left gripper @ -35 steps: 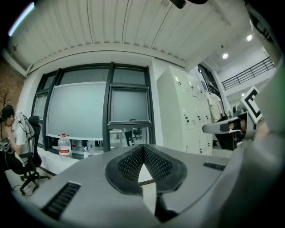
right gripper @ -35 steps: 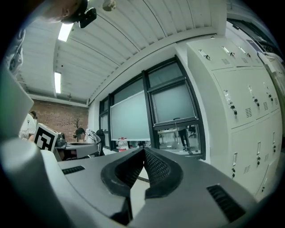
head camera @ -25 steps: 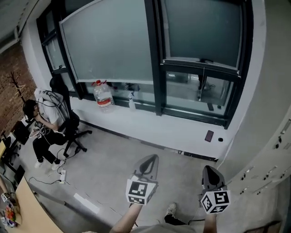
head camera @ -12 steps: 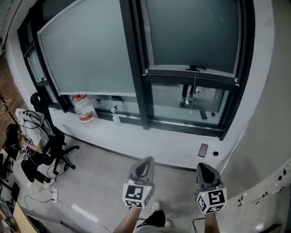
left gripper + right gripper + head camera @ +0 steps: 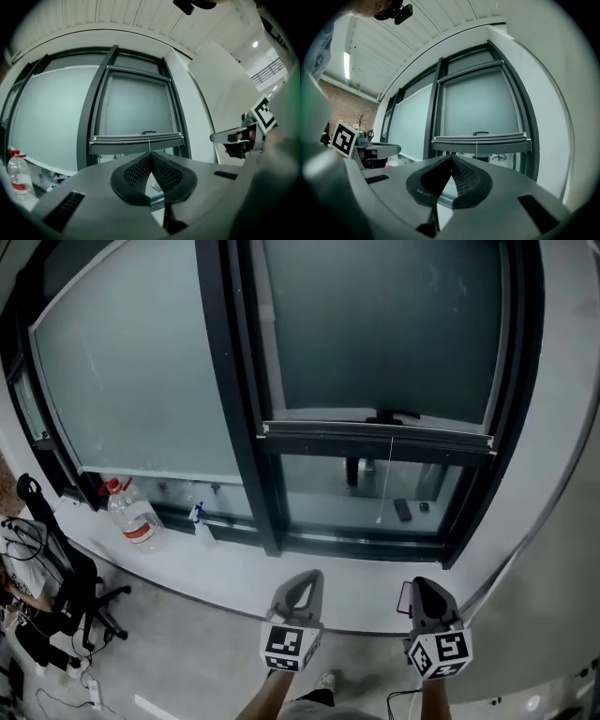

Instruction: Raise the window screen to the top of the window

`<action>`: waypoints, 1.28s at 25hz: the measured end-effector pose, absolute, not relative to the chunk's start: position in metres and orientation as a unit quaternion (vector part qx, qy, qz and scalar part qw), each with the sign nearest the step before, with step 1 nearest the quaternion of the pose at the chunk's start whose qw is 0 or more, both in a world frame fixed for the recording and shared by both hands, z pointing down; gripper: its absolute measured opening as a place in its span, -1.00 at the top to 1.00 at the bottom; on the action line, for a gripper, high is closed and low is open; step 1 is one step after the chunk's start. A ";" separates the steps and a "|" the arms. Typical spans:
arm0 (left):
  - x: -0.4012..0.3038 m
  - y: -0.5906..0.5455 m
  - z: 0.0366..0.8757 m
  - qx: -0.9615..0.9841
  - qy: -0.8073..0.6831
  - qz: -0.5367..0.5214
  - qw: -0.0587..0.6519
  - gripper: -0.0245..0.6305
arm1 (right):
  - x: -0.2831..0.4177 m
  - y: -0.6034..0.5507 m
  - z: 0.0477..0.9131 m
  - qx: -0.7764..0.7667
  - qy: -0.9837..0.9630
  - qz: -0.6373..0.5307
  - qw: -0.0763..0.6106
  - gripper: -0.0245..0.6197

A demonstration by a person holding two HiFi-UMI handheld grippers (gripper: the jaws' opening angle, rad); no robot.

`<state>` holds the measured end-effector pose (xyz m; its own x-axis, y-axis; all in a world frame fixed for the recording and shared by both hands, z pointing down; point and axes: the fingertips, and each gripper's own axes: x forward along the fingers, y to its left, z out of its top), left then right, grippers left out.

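Observation:
The grey window screen point(image 5: 375, 324) covers the upper part of the right-hand window. Its bottom bar point(image 5: 375, 435) carries a small dark handle point(image 5: 392, 416), and a thin cord point(image 5: 390, 474) hangs from it. The glass below the bar is bare. My left gripper point(image 5: 305, 582) and right gripper point(image 5: 427, 592) are level, side by side, short of the sill and below the bar. Both are shut with nothing in them. The bar point(image 5: 138, 139) shows beyond the left gripper point(image 5: 150, 154) in the left gripper view. In the right gripper view the bar point(image 5: 480, 138) lies beyond the right gripper point(image 5: 451, 158).
On the white windowsill point(image 5: 234, 563) stand a large water bottle point(image 5: 134, 518) and a spray bottle point(image 5: 202, 524) to the left. A black office chair point(image 5: 66, 587) and a seated person point(image 5: 14, 582) are at the far left. A white wall point(image 5: 553, 521) closes the right side.
Both grippers have come much closer to the right-hand window, which now fills the head view. The chair and the bottles have slid off to the left. The jaws stayed shut.

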<state>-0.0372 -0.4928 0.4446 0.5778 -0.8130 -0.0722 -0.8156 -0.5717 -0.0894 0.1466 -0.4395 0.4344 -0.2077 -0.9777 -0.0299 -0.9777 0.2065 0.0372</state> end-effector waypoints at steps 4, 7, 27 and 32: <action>-0.030 -0.573 0.428 -0.890 0.450 0.016 0.071 0.92 | 0.158 -0.514 0.423 0.649 -0.761 -0.025 -0.006 0.91; -0.022 -0.626 0.415 -0.892 0.446 0.046 0.059 0.92 | 0.164 -0.560 0.417 0.655 -0.756 -0.019 -0.013 0.91; 0.106 -0.859 0.402 -0.834 0.352 -0.266 0.332 0.55 | 0.257 -0.811 0.380 0.484 -0.732 -0.280 0.388 0.62; 0.091 -0.899 0.406 -0.765 0.312 -0.396 0.400 0.71 | 0.273 -0.842 0.392 0.412 -0.683 -0.303 0.522 0.63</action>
